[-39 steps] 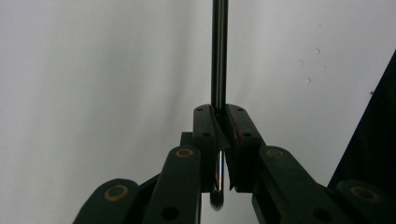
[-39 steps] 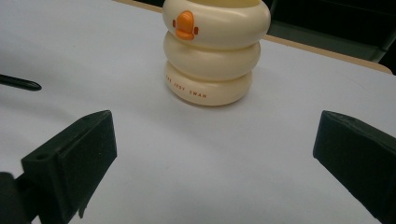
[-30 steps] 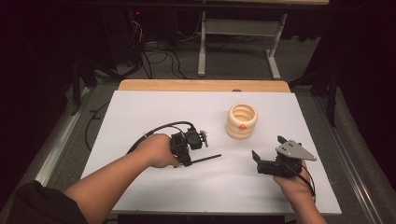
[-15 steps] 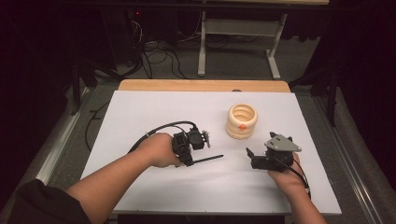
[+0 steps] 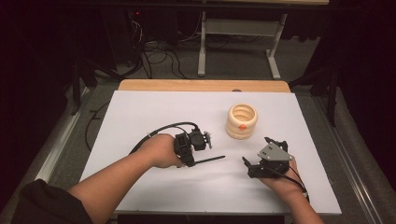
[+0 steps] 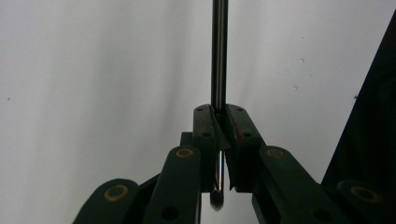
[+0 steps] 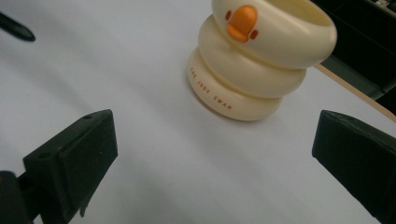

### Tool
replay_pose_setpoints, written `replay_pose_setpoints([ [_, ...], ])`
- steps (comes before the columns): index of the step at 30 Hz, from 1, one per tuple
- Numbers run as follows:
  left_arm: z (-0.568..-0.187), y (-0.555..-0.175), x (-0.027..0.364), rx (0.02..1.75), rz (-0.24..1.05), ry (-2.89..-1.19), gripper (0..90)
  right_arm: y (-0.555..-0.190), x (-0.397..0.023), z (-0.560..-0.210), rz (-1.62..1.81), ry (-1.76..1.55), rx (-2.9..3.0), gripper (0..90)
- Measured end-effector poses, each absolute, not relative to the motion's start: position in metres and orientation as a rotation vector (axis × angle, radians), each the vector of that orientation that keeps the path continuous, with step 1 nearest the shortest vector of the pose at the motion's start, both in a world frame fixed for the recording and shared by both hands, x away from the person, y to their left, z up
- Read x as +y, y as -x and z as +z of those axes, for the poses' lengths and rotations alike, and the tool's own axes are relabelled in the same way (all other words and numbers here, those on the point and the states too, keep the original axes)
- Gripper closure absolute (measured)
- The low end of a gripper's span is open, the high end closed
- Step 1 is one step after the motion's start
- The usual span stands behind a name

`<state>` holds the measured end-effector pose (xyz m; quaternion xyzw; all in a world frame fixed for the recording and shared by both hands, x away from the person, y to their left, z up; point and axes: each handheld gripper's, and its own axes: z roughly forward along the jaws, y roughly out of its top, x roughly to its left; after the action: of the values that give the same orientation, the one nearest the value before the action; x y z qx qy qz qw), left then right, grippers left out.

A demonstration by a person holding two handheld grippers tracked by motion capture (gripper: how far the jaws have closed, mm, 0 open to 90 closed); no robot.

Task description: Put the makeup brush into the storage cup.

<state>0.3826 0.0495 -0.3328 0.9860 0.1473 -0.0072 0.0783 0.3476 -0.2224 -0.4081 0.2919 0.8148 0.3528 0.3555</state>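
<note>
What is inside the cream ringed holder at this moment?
From the high view, the cream holder shows just its ribbed inner wall, nothing sticking out. Its bottom is hidden by the rim. The pen sits clamped in the left gripper.

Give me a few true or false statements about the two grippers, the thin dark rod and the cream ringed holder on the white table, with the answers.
1. The left gripper is shut on the thin dark rod. True.
2. The right gripper grips the cream ringed holder. False: its jaws stand wide apart, short of the holder.
3. The holder has an orange beak-shaped mark. True.
4. The rod stands inside the holder. False: it lies low over the white table, apart from the holder.
</note>
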Motion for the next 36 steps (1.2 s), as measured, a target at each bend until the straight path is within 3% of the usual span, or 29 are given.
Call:
replay_pose_setpoints([
  [36,-0.331,-0.382,0.049,0.451,-0.023,-2.950,83.6,-0.339,-0.206,-0.420,0.636,-0.506,2.059,4.9],
])
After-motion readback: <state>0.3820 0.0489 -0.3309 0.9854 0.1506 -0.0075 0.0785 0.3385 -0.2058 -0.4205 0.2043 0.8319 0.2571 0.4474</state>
